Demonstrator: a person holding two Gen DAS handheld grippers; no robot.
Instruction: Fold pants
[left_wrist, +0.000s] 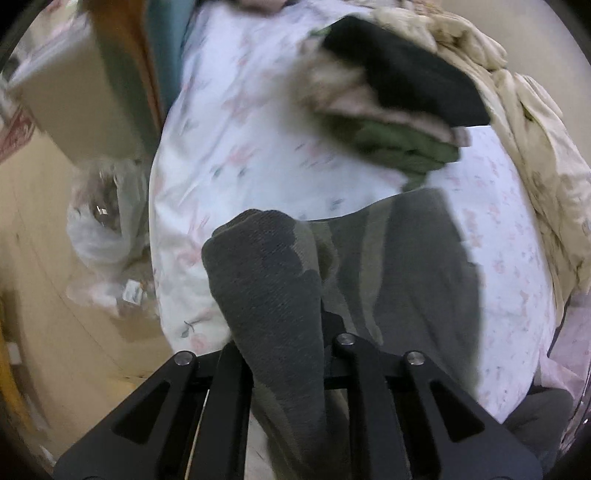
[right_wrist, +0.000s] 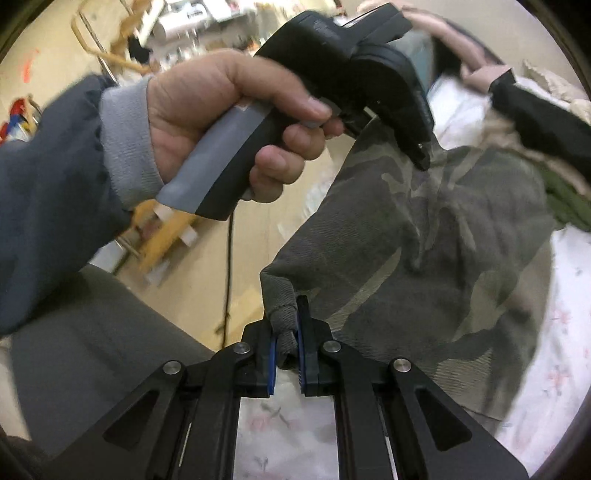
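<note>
Camouflage pants (right_wrist: 443, 240) lie spread on a white floral bed sheet (right_wrist: 565, 332). My right gripper (right_wrist: 286, 343) is shut on a ribbed edge of the pants, pinched between its blue pads (right_wrist: 272, 365). In the left wrist view a thick fold of the same pants (left_wrist: 266, 280) bulges up between the fingers of my left gripper (left_wrist: 288, 332) and hides its tips; the jaws are shut on it. The right wrist view shows a person's hand (right_wrist: 221, 122) holding the left gripper (right_wrist: 419, 155), whose tip touches the pants farther up.
A stack of folded clothes (left_wrist: 399, 110), black on top and green below, sits farther along the bed beside a crumpled beige quilt (left_wrist: 524, 122). Left of the bed are a wooden floor (right_wrist: 221, 240), a plastic bag (left_wrist: 99, 221) and a cardboard box (left_wrist: 70, 103).
</note>
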